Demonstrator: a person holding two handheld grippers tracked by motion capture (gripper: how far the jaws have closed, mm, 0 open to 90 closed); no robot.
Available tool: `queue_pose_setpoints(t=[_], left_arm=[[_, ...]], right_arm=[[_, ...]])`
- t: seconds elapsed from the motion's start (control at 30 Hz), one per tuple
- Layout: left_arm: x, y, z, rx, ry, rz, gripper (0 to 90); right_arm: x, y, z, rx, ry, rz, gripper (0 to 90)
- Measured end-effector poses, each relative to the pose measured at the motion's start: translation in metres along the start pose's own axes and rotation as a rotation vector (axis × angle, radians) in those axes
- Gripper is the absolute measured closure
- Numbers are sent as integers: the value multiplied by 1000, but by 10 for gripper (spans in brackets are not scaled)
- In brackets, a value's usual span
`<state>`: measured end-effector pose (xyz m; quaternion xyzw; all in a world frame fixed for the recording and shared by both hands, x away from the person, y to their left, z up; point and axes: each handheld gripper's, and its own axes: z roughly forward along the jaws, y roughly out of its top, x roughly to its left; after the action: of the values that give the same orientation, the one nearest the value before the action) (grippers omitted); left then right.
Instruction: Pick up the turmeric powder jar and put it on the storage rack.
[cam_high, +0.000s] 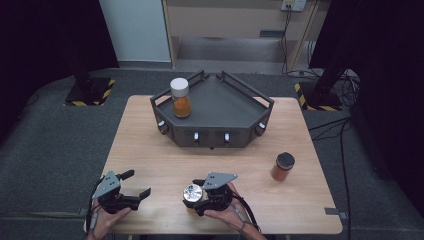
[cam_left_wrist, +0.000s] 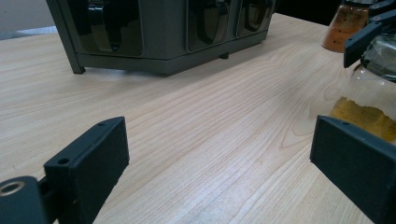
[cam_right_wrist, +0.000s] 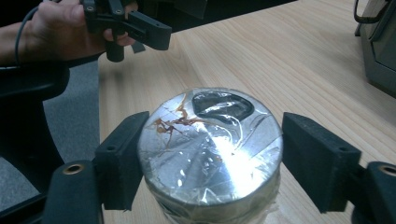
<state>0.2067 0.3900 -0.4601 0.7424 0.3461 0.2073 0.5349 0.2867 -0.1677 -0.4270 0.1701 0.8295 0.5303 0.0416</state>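
- High view: the right tool (cam_high: 196, 196) straddles a foil-topped jar (cam_high: 192, 192) near the counter's (cam_high: 150, 150) front edge; the left tool (cam_high: 134, 184) sits by the front left corner, jaws apart.
- Left gripper view: its jaws are spread over bare counter; the jar (cam_left_wrist: 369, 100) stands at the right.
- Right gripper view: the jaws flank the jar (cam_right_wrist: 212, 144), the left one touching it, the right one just clear.

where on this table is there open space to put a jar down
The widest bare wood lies between the rack front and the two grippers, and along the left edge of the table. A smaller patch sits right of the black-lidded jar. It is crowded at the near edge, where the right gripper straddles the foil-topped jar beside the left gripper.
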Motion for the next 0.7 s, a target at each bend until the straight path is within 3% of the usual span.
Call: queue_pose_setpoints(t=[0.17,0.7], left_arm=[[0,0,0,1,0,0,38],[0,0,0,1,-2,1,38]], right_arm=[[4,-1,0,-10,-6,-23,333],[9,5,-3,-12,-19,-45,346]])
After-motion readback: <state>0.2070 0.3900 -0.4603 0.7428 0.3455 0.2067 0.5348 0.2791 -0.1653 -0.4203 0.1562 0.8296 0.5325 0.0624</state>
